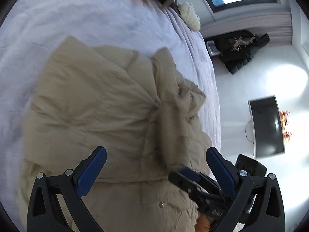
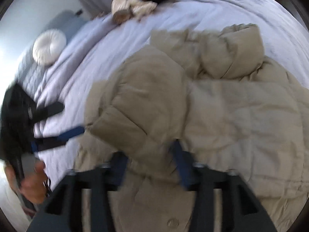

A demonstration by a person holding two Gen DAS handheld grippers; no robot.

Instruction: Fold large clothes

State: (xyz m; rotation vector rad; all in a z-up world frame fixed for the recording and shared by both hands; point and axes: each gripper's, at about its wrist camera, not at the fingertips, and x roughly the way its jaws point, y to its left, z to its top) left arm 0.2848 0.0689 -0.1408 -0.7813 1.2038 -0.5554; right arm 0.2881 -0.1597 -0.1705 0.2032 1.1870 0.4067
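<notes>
- Lavender-covered bed (image 1: 77, 19), spread wide beneath everything.
- Beige puffer coat (image 1: 96, 100), lying crumpled on bed near its edge, hood (image 2: 237, 52) bunched on top.
- Left gripper (image 1: 156, 162), fingers spread apart above coat, grasping nothing.
- Right gripper (image 2: 148, 166), blurred, fingers parted around a coat fold.

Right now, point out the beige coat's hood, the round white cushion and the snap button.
hood (image 2: 241, 52), right wrist view, on its puffy outer panel.
round white cushion (image 2: 49, 47), right wrist view, on its centre.
snap button (image 1: 161, 205), left wrist view, on its face.
</notes>
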